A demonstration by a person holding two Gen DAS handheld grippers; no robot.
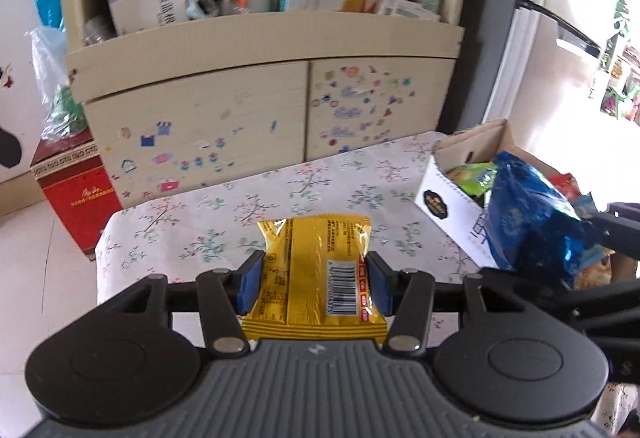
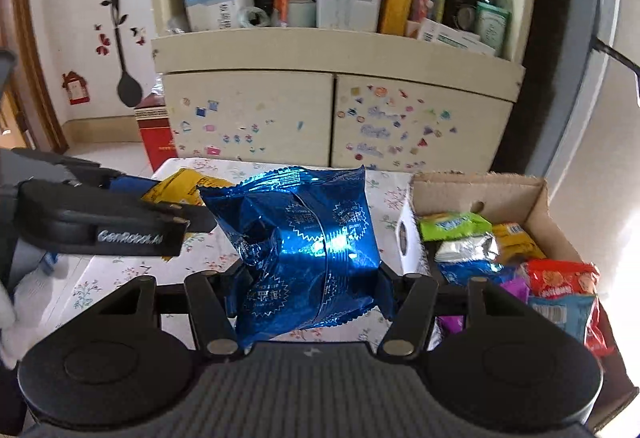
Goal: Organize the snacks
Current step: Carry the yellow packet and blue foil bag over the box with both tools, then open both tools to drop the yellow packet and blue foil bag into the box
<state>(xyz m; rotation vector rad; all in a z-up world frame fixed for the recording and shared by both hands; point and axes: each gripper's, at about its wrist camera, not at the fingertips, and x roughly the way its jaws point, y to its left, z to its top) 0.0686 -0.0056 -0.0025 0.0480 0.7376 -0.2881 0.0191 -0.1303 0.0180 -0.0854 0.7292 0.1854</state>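
My left gripper (image 1: 314,280) is shut on a yellow snack packet (image 1: 316,270), barcode side up, held above the flowered tablecloth (image 1: 224,214). The blue pads press both of its sides. My right gripper (image 2: 308,290) is shut on a crinkled blue foil snack bag (image 2: 304,246), lifted off the table. In the left wrist view that blue bag (image 1: 524,214) hangs at the right, beside the cardboard box (image 1: 448,194). From the right wrist the left gripper (image 2: 188,214) and its yellow packet (image 2: 180,186) show at the left. The open box (image 2: 536,206) at the right holds several snack packets.
A cream cabinet (image 1: 264,110) with stickers on its doors stands behind the table, its open shelf crowded with boxes and bottles. A red box (image 1: 76,198) sits on the floor at the left. Bright light comes from the right side.
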